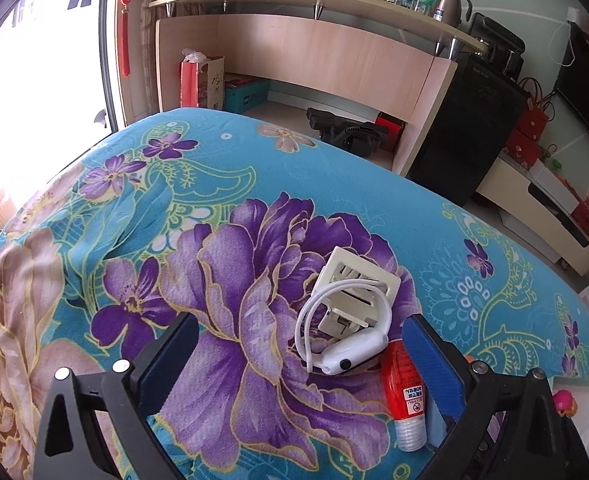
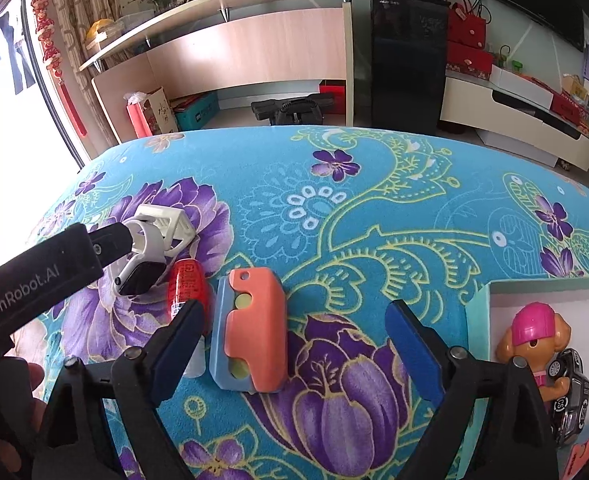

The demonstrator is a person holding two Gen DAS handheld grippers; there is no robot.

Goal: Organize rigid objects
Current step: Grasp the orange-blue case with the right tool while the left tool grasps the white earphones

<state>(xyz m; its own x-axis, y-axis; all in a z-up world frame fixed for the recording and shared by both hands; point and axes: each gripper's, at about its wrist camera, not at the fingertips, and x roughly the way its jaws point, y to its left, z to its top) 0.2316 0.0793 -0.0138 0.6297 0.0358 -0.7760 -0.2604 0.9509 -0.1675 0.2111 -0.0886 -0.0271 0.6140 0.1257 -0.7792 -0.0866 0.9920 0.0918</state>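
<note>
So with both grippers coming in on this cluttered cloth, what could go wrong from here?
The watch rests on the white clip and touches the red bottle; the open left gripper may drag all three. The open right gripper straddles the orange block with the bottle beside one finger, which could knock it.

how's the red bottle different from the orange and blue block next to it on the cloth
The red bottle is slim and rounded with a clear cap; the orange and blue block is broader and boxy. The bottle carries a printed label; the block has plain faces with yellow-green discs showing in its slots. The block lies between the open fingers of the right gripper; the bottle lies beside its left finger. Both lie flat on the floral cloth.
</note>
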